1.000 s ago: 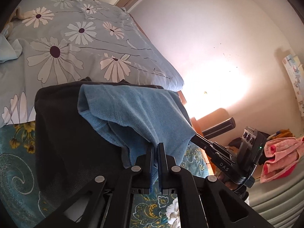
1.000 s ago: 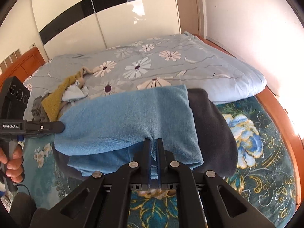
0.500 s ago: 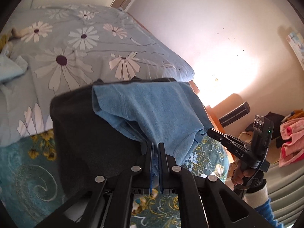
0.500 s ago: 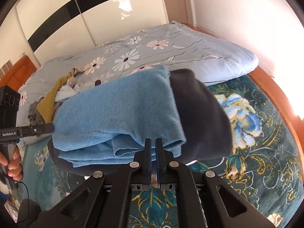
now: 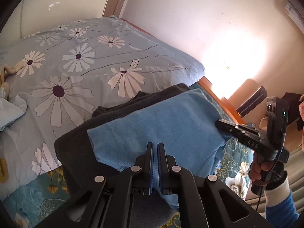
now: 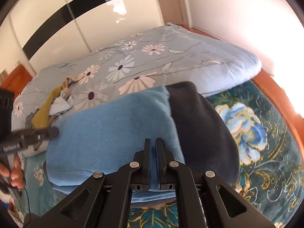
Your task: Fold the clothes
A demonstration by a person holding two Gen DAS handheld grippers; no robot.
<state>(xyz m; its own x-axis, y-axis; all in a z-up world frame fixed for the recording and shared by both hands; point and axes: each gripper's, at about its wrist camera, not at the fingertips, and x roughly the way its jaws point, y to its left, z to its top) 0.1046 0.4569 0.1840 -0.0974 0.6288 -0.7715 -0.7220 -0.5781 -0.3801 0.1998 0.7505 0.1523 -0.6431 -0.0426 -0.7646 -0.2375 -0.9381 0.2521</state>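
Observation:
A folded blue garment lies on top of a dark grey garment, both raised above the bed. My left gripper is shut on the near edge of the blue garment, with blue cloth showing between its pads. In the right wrist view the blue garment stretches to the left and the dark garment drapes over its right side. My right gripper is shut on the blue cloth too. Each view shows the other gripper at the far end of the cloth: right gripper, left gripper.
A pale blue daisy-print duvet covers the far half of the bed, over a teal floral sheet. A heap of mustard and white clothes lies at the left. The wooden bed frame and a wall run along the right.
Both grippers have shifted sideways with the garments, and the left view has rolled. The blue garment, which sagged in folds before, now lies flatter between the grippers.

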